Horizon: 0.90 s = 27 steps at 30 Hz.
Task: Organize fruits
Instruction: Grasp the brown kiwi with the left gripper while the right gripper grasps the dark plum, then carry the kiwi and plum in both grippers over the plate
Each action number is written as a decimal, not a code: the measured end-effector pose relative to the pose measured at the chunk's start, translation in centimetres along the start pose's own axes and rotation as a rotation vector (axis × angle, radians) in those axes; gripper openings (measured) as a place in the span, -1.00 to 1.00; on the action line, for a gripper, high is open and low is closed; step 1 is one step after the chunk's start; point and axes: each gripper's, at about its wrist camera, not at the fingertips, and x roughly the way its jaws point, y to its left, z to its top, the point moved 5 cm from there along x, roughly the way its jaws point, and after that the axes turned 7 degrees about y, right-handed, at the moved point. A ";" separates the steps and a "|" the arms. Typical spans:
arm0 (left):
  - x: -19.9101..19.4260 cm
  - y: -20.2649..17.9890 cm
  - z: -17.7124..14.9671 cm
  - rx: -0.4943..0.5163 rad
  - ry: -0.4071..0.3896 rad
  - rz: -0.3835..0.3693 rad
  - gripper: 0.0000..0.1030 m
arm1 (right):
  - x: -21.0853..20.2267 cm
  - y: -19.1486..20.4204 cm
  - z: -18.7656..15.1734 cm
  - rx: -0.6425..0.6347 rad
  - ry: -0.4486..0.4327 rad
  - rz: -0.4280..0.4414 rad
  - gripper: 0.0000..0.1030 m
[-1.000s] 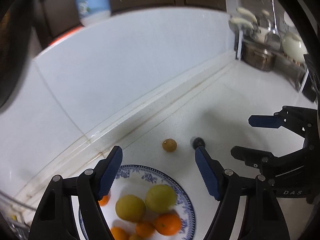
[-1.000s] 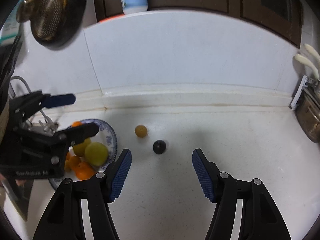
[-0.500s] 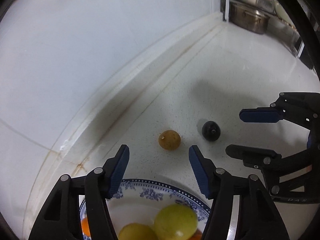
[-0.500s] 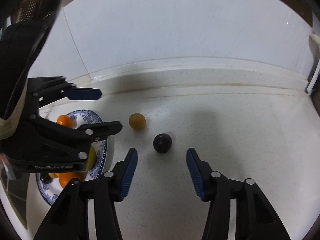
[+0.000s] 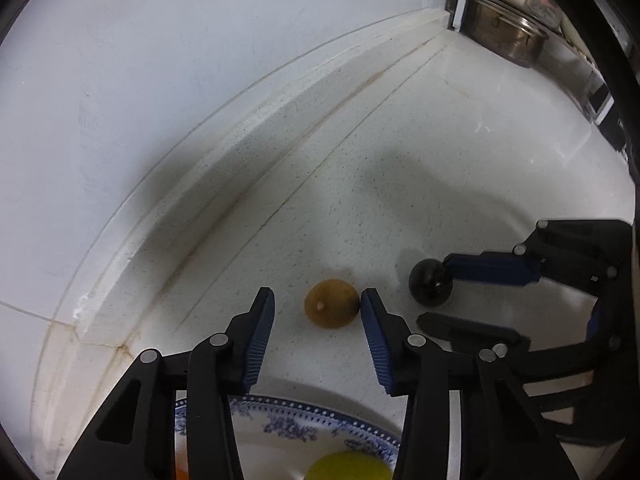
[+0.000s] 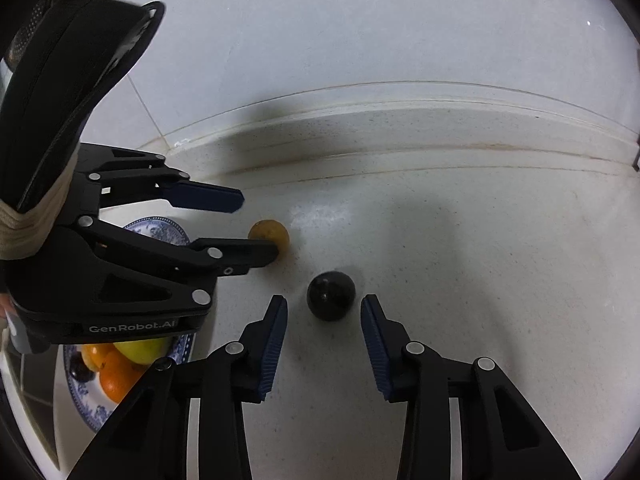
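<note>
A small brownish-yellow fruit [image 5: 331, 307] lies on the white counter, just at the tips of my open left gripper [image 5: 317, 304]; the right fingertip touches or nearly touches it. It also shows in the right wrist view [image 6: 270, 233]. A dark round fruit [image 6: 331, 295] lies just ahead of my open right gripper [image 6: 324, 311], between its fingertips; it also shows in the left wrist view [image 5: 431, 287]. A blue-patterned plate [image 6: 86, 408] holds oranges [image 6: 116, 376] and a yellow-green fruit [image 6: 140, 350].
A white wall and raised ledge [image 5: 280, 92] run behind the fruits. A metal pot [image 5: 508, 38] stands at the far right of the counter. The plate rim [image 5: 288, 432] lies directly under the left gripper.
Both grippers moved forward and down toward the counter. The left one closed in on the brownish fruit, the right one on the dark fruit. Both jaws narrowed somewhat.
</note>
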 end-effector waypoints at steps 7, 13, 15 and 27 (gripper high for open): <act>1.0 -0.3 0.4 -0.010 0.041 0.000 -0.31 | 0.4 -0.3 0.5 0.002 -0.003 -0.002 -0.47; 0.9 -0.6 -0.3 -0.018 0.058 -0.007 -0.47 | 0.6 -0.5 0.8 0.003 -0.006 0.021 -0.47; 0.6 -0.5 -0.4 -0.013 0.060 0.009 -0.47 | 0.6 -0.6 0.9 0.004 -0.006 0.028 -0.47; -1.4 1.6 -2.3 -0.095 0.023 0.039 -0.47 | 0.9 -1.1 1.8 -0.011 0.005 0.046 -0.46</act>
